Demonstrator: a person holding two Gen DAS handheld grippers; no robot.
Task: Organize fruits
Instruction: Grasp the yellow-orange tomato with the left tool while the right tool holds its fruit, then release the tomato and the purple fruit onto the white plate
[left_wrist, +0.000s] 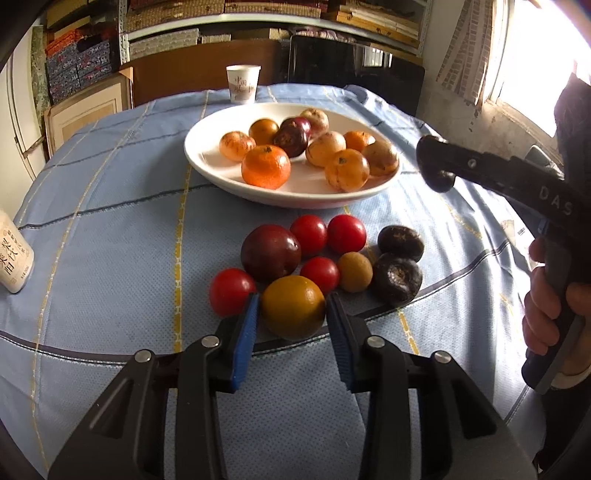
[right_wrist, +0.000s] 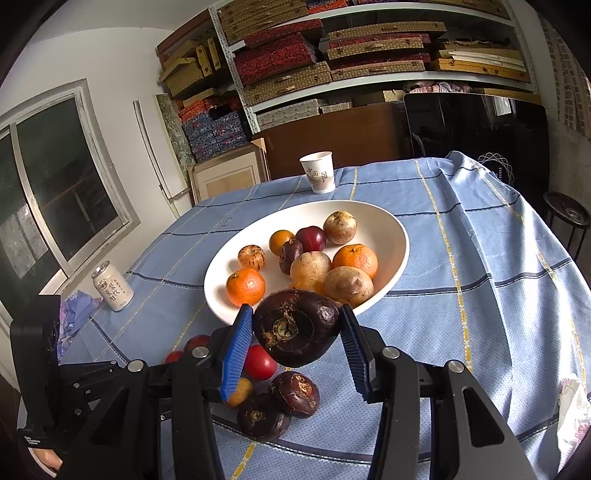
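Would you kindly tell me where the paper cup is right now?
The paper cup stands upright on the blue tablecloth, beyond the far rim of the white bowl in both wrist views.

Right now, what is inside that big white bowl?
The wide white ceramic bowl holds loose fruit: bright orange mandarins, tan rough-skinned round fruits, a dark red plum and a dark brown water chestnut. The raised chestnut in the right claw hides the bowl's near rim.

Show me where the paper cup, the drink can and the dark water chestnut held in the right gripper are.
paper cup (right_wrist: 320, 172): right wrist view, middle of its printed side.
drink can (right_wrist: 112, 286): right wrist view, middle of its white label.
water chestnut (right_wrist: 295, 326): right wrist view, dark face between the right gripper's pads.
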